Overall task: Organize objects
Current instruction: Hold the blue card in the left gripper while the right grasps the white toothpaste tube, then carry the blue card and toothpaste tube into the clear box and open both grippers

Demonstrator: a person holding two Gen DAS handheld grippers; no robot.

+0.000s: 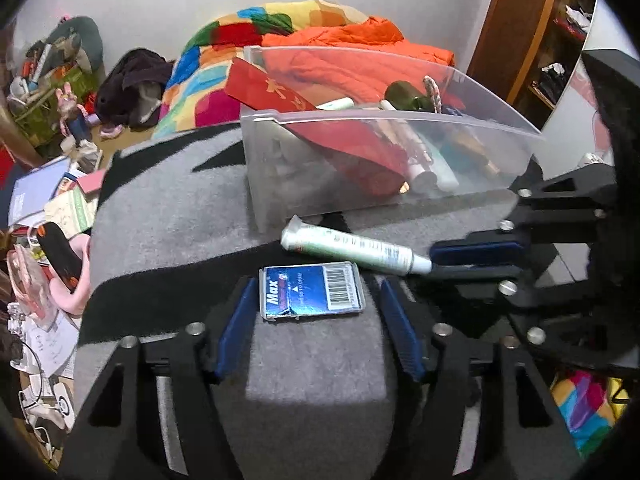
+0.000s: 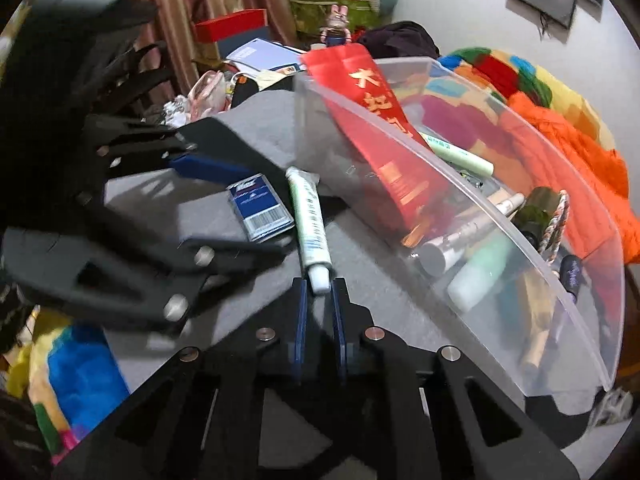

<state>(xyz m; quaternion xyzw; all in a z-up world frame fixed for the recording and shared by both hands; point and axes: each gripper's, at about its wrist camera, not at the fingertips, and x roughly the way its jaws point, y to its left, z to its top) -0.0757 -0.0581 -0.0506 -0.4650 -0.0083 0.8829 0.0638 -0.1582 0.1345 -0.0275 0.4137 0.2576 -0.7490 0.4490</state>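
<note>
A blue "Max" box (image 1: 312, 293) lies on the grey surface, between the fingers of my open left gripper (image 1: 316, 300), not touched. A white-green tube (image 1: 352, 249) lies just beyond it. My right gripper (image 2: 319, 285) is shut on the tube's cap (image 2: 319, 276); it also shows in the left wrist view (image 1: 440, 262) coming in from the right. In the right wrist view the tube (image 2: 309, 216) points away and the blue box (image 2: 260, 208) lies left of it. A clear plastic bin (image 1: 400, 160) stands behind them, holding a red packet (image 1: 280, 88), tubes and a dark green bottle (image 1: 408, 94).
The grey and black mat (image 1: 168, 216) ends at the left, with books, papers and clutter (image 1: 44, 200) below it. A colourful quilt and orange blanket (image 1: 320, 36) lie behind the bin (image 2: 520, 208). A wooden shelf (image 1: 540, 40) stands at the far right.
</note>
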